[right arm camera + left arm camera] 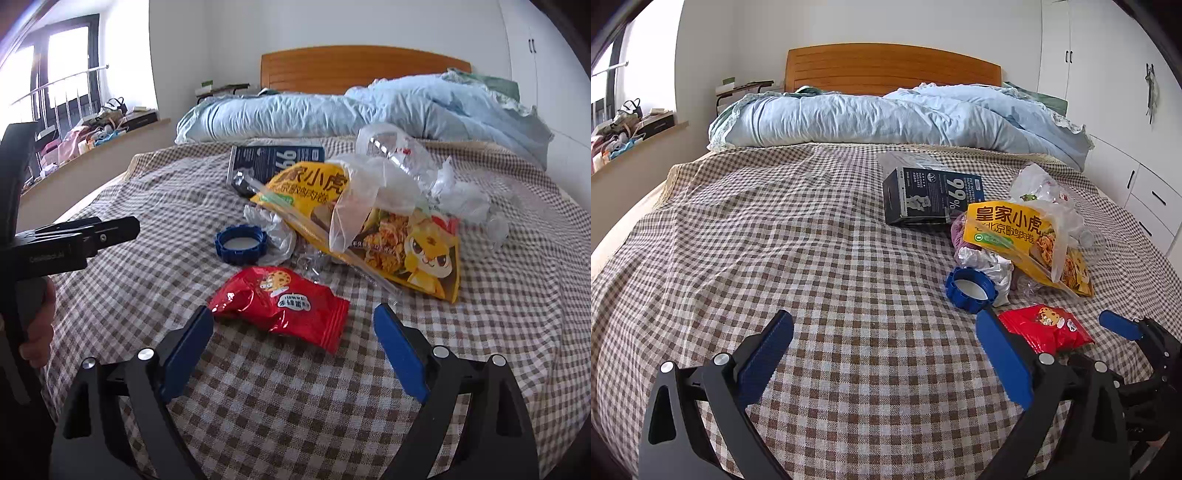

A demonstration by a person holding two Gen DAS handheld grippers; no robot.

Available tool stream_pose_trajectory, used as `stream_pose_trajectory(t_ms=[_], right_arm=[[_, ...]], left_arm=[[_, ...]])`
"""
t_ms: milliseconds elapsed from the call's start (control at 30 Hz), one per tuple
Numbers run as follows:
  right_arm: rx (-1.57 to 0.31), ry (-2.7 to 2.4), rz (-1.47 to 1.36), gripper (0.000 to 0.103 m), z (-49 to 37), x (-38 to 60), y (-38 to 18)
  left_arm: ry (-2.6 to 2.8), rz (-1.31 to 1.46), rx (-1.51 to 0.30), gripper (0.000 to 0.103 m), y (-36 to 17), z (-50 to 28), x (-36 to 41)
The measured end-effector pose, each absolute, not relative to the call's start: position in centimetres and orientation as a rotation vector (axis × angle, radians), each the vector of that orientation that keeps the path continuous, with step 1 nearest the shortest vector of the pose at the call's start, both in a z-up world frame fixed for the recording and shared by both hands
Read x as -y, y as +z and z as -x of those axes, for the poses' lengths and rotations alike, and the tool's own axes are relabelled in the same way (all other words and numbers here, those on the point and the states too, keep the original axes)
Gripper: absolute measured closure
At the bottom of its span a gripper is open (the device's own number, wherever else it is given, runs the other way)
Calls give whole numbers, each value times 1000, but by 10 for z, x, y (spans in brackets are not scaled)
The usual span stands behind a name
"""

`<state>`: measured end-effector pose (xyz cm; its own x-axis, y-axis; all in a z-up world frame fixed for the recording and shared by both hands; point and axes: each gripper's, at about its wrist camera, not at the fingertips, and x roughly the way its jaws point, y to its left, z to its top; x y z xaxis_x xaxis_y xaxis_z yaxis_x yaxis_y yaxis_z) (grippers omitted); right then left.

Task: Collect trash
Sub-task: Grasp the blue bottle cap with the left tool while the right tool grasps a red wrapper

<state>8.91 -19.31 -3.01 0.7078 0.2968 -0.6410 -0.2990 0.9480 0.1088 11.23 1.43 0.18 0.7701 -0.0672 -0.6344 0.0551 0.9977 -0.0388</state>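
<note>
Right gripper stood wide open, empty, just short of the red snack wrapper on the checked bedspread. Left gripper likewise open, empty. Risk: slick foil might slide, or fingers pinch cloth.

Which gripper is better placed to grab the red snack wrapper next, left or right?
Right. The right gripper is open just short of the red snack wrapper; the left gripper faces bare bedspread.
</note>
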Motion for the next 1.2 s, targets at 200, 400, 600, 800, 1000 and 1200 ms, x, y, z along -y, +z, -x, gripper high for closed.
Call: stream_pose_trajectory(t_ms=[200,400,600,800,1000,1200], right_arm=[[-808,337,96,38,-108,177,-34],[-831,365,154,55,-123,165,-40],[-787,381,102,91,-116,177,-35],[-744,393,35,96,-109,191,-22],[-696,361,-25,96,-105,207,-19],[-686,343,-70,96,-107,223,-13]], left_arm=[[-40,35,-705,7,1,-115,-20],[-41,43,-729,7,-4,-118,-21],[-30,10,-728,7,-7,-119,-16],[-86,87,-805,7,-15,-135,-12],[-167,16,-922,7,-25,-176,33],[-143,-67,-958,16,-34,-212,56]])
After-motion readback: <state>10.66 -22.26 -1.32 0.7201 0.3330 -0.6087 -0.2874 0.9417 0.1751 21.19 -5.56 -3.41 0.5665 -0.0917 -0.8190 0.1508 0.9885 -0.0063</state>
